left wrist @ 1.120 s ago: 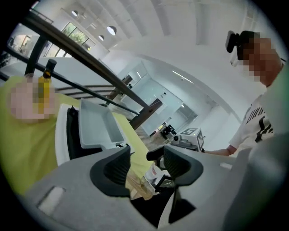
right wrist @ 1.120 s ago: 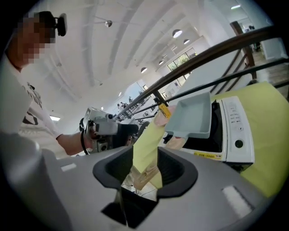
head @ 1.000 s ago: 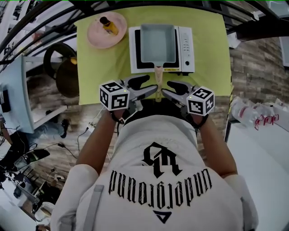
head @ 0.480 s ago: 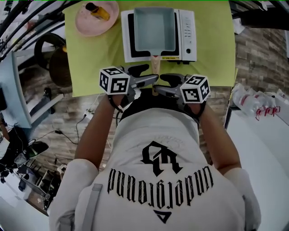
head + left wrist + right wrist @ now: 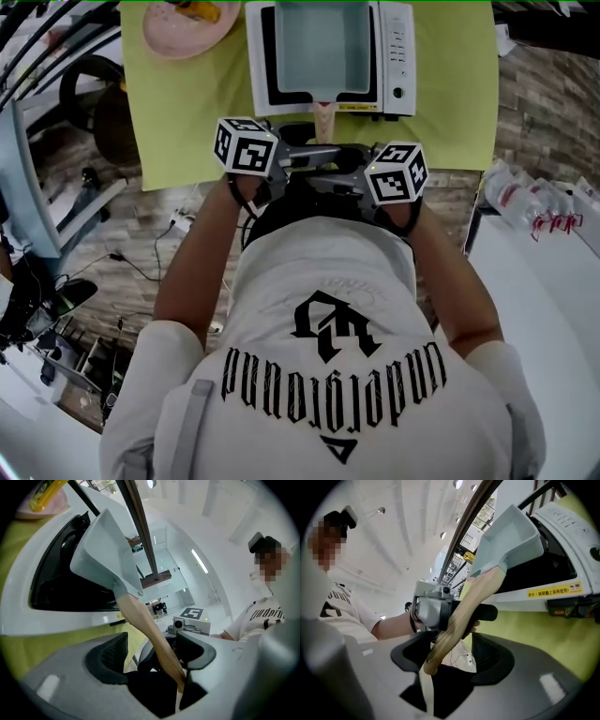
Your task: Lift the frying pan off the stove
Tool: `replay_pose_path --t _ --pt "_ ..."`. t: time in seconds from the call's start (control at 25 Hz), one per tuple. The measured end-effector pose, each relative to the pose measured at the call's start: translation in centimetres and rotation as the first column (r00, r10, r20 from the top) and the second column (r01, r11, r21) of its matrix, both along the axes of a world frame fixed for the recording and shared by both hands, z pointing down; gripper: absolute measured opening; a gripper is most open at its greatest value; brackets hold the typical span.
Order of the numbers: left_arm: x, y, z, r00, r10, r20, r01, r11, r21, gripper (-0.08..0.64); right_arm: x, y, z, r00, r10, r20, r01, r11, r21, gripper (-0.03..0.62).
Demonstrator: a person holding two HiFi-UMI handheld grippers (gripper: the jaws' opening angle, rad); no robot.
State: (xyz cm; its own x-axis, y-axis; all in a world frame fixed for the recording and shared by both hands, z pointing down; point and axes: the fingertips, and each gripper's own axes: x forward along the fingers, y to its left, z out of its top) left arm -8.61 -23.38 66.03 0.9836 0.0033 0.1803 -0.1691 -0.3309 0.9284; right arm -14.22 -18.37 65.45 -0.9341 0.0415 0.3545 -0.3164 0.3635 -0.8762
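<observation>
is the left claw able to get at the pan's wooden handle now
Probably yes: the wooden handle lies between the open jaws of the left claw, nothing blocking; the right claw straddles it too.

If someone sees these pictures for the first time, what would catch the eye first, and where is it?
First, the pale rectangular frying pan sitting on the white stove, at the far middle of the yellow-green table. Next, its wooden handle, which points toward the person and lies between the wide-open jaws of both the left gripper and the right gripper.
</observation>
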Motion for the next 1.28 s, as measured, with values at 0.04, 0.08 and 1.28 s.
replay_pose_path --t 0.04,0.08,1.28 --pt "0.2 -0.1 0.0 1.0 -0.005 -0.015 0.005 1.0 -0.01 0.334 0.0 0.0 0.0 1.0 0.002 0.012 -0.002 1.0 -0.009 0.268" --pt "0.4 -0.2 0.0 0.999 -0.012 -0.033 0.012 1.0 -0.021 0.321 -0.1 0.1 0.0 1.0 0.005 0.026 -0.004 1.0 -0.02 0.257" --pt "-1.7 0.5 -10.1 0.998 -0.009 -0.069 0.02 0.987 0.156 0.199 -3.2 1.1 -9.5 0.988 -0.012 0.155 -0.011 0.989 0.149 0.183"
